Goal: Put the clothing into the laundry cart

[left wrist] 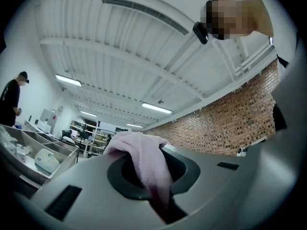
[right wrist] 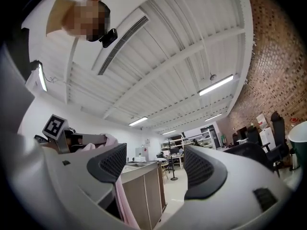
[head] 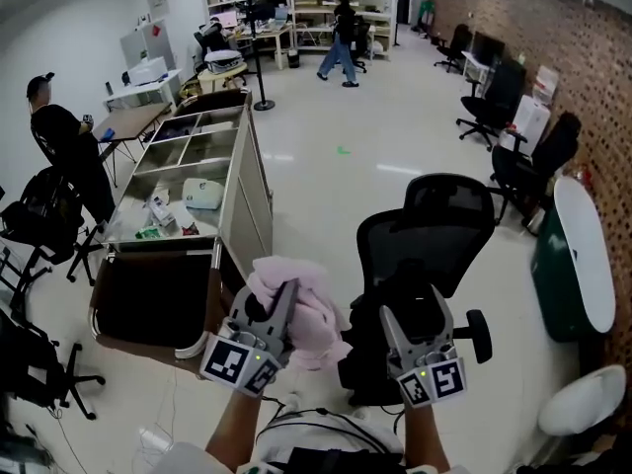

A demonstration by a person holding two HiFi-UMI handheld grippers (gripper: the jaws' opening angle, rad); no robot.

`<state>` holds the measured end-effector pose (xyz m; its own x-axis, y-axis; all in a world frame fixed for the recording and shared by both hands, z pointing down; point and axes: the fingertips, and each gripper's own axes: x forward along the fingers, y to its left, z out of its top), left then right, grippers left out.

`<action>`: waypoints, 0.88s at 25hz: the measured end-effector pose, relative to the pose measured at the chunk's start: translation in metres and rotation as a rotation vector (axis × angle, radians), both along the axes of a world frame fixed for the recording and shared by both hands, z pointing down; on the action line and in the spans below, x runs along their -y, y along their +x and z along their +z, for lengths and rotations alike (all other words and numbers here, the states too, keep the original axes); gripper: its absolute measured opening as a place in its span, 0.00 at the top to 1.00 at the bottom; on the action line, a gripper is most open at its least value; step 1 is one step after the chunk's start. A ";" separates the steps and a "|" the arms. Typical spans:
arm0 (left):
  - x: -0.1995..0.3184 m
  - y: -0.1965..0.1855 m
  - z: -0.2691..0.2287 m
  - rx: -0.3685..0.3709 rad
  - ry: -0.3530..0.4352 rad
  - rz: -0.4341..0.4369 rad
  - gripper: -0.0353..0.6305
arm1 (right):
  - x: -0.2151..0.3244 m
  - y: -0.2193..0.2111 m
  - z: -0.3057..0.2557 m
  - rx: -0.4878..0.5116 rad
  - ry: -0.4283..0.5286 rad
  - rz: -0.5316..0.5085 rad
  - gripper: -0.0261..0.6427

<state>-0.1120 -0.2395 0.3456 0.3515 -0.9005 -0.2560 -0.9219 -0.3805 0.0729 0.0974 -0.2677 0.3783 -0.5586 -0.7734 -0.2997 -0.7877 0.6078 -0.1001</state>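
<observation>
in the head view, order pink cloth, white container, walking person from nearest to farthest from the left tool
1. pink cloth, clamped in the left tool
2. white container, in the cart, ahead left
3. walking person, far back by shelves

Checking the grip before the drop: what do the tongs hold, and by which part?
The left tongs are shut on the pink garment, pinching a bunched fold; which part of it cannot be told. The right tongs are open and empty.

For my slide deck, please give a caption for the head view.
Left gripper clamps a pink garment near the dark laundry cart; right gripper is open.
</observation>
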 end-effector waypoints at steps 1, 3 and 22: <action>-0.004 -0.006 -0.007 -0.006 0.012 -0.015 0.90 | 0.000 -0.005 -0.002 0.001 0.001 -0.011 0.38; -0.013 -0.020 -0.020 -0.015 0.034 -0.051 0.90 | 0.002 -0.016 -0.005 0.003 0.004 -0.039 0.38; -0.101 -0.289 -0.038 0.198 0.012 -0.793 0.90 | -0.022 -0.214 -0.030 0.008 0.064 -0.515 0.38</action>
